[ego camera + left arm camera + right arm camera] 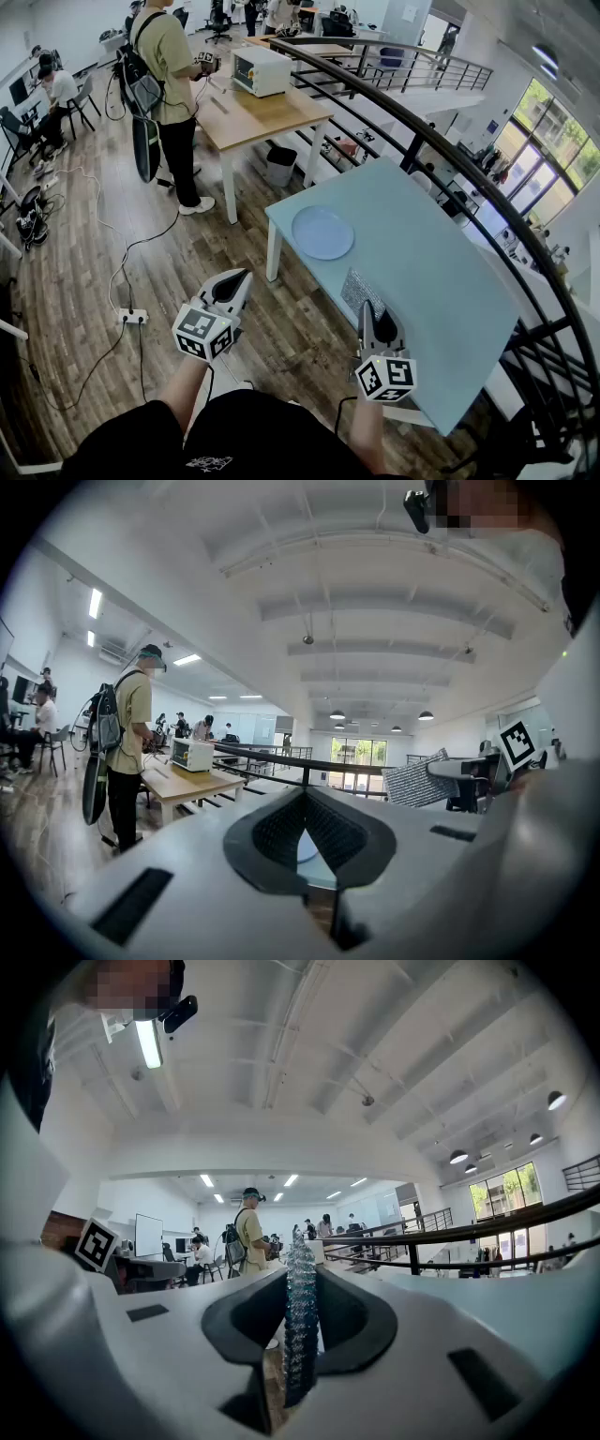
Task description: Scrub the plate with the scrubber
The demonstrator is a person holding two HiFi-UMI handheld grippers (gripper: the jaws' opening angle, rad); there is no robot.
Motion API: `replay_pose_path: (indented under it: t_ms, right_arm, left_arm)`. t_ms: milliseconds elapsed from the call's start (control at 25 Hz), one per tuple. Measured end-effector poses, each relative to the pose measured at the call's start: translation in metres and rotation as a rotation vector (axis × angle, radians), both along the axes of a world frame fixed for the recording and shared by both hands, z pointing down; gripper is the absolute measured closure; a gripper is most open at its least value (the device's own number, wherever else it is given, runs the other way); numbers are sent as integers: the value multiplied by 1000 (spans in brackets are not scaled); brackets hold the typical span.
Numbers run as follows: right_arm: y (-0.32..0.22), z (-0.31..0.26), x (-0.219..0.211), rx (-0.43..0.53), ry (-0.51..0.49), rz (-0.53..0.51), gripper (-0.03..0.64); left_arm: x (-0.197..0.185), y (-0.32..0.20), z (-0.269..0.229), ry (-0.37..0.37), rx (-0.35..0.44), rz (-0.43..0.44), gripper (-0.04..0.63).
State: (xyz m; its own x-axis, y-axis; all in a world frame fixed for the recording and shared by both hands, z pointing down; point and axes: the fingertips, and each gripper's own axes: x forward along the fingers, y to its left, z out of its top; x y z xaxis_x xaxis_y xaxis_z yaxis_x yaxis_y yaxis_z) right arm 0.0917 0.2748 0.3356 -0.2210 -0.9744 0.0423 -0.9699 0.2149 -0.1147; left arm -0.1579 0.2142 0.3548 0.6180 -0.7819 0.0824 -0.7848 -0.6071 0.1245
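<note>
The pale blue counter (422,272), standing on white legs (273,251) on the wooden floor (94,281) with a dark railing (450,150) along its far right side, carries one round pale blue plate (322,232) lying flat near its far left corner.

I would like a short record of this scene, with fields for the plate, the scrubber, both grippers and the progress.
plate: light blue, bare, lying on the table
scrubber: silvery mesh, clamped in the right gripper, short of the plate
left gripper: shut, empty, over the floor beside the table
progress: scrubbing not yet begun
</note>
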Motion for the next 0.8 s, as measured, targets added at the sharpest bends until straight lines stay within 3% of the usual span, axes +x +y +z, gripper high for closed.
replay_pose_path:
  t_ms: [360,800]
  right_arm:
    - [-4,5,-25,0,5,43,535]
    - [-1,11,-46,2,-73,108,532]
  left_arm:
    - [-25,-16,0,-4,29,40,586]
    - [-48,-33,6,-22,46,106,586]
